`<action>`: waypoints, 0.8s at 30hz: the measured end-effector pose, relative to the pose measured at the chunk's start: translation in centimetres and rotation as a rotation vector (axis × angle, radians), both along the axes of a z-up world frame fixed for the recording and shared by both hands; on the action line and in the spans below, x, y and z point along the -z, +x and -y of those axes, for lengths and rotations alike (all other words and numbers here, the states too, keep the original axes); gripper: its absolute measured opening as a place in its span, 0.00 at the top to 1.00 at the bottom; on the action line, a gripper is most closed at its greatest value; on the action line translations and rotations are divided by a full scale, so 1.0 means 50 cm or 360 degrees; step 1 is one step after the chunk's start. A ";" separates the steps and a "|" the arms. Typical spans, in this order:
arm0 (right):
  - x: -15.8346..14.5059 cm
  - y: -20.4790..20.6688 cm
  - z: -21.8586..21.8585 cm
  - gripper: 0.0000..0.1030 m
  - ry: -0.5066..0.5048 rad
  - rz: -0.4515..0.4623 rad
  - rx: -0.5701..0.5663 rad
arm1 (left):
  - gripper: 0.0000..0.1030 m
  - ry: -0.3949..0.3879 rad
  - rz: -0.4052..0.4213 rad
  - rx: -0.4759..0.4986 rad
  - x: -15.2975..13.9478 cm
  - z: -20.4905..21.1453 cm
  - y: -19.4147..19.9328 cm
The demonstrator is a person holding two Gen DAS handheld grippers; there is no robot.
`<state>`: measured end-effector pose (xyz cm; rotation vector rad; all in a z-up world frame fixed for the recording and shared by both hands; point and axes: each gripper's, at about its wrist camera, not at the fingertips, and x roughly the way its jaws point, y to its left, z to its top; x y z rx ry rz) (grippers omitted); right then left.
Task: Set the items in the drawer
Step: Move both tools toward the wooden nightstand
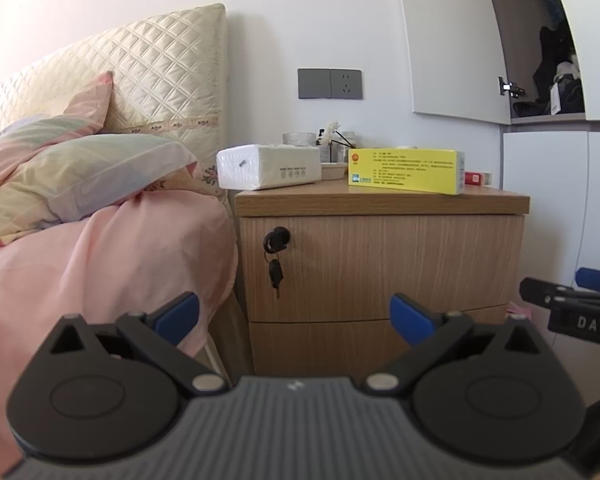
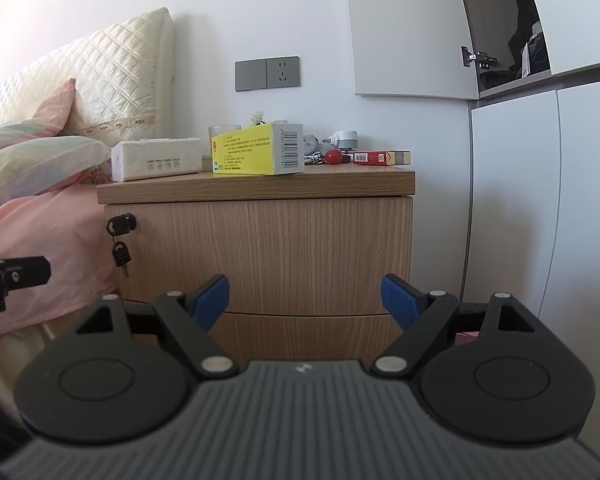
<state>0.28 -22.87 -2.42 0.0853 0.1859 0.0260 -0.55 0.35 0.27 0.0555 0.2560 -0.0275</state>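
Note:
A wooden nightstand [image 1: 380, 268] [image 2: 268, 256] stands beside the bed, its drawers shut, with a key [image 1: 275, 272] [image 2: 121, 254] hanging from the top drawer's lock. On top lie a yellow box [image 1: 406, 171] [image 2: 246, 151], a white tissue pack [image 1: 268, 167] [image 2: 156, 159], a red cigarette pack [image 2: 380, 157] [image 1: 477, 178] and a red ball [image 2: 333, 156]. My left gripper [image 1: 294, 318] is open and empty in front of the drawers. My right gripper [image 2: 305, 300] is open and empty, also facing them.
A bed with pink sheets [image 1: 100, 264] and pillows [image 1: 80, 176] lies to the left. A glass [image 1: 299, 139], flowers [image 1: 332, 132] and a white plug [image 2: 345, 139] sit at the nightstand's back. White wardrobe doors [image 2: 540, 200] stand to the right, one upper door open.

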 end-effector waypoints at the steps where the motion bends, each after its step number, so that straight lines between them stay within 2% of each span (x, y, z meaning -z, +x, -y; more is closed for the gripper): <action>1: 0.000 0.000 0.000 0.17 0.0003 -0.0001 0.0001 | 0.00 -0.0002 -0.0002 0.0001 0.000 0.000 0.001; 7: -0.003 0.009 0.001 0.17 0.0031 0.0019 -0.0012 | 0.00 -0.0004 0.0008 0.0003 -0.003 -0.001 0.006; 14: -0.009 0.016 0.004 0.17 0.0065 0.0067 -0.0029 | 0.00 -0.0069 0.0068 -0.0028 -0.011 -0.019 -0.003; 19: -0.032 -0.011 0.002 0.17 -0.0026 0.0107 -0.0025 | 0.00 -0.0117 0.0107 -0.0025 -0.019 -0.032 -0.010; 24: -0.066 -0.042 0.007 0.17 -0.0024 0.0108 -0.0031 | 0.00 -0.0113 0.0104 -0.0012 -0.018 -0.032 -0.016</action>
